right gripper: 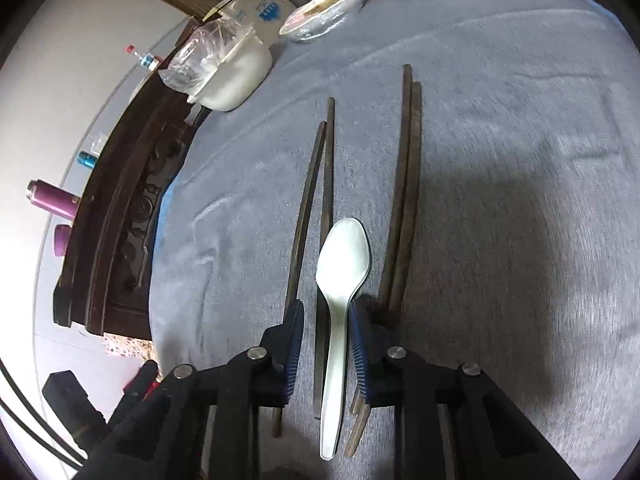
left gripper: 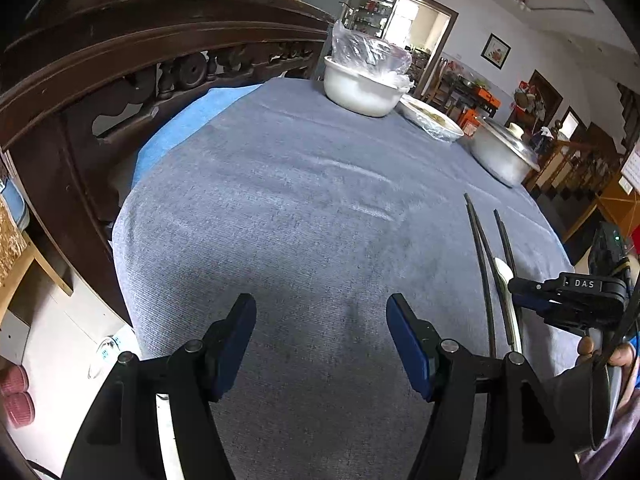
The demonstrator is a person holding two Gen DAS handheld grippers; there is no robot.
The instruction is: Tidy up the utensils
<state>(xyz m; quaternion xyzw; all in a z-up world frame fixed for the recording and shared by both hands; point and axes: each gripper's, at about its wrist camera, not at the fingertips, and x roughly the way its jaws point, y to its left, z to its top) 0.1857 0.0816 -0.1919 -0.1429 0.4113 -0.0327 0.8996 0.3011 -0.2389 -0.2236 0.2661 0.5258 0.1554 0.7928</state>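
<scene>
A white plastic spoon (right gripper: 343,264) lies on the grey-blue cloth (right gripper: 500,160), between a left pair of dark chopsticks (right gripper: 329,168) and a right pair (right gripper: 409,168). My right gripper (right gripper: 326,316) straddles the spoon's handle and one chopstick of the left pair. Its right pad (right gripper: 357,332) is against the handle, while the left pad (right gripper: 295,328) stands apart from it, so the jaws are open. In the left wrist view the spoon (left gripper: 503,272), the chopsticks (left gripper: 480,248) and the right gripper (left gripper: 520,292) sit at the right. My left gripper (left gripper: 322,320) hangs open over bare cloth, holding nothing.
A white bowl with a plastic bag in it (left gripper: 360,88), a film-covered dish (left gripper: 432,120) and a lidded metal pot (left gripper: 500,156) stand along the table's far edge. A dark carved wooden rail (left gripper: 120,60) runs along the left side. A person's hand (left gripper: 620,356) shows at the right.
</scene>
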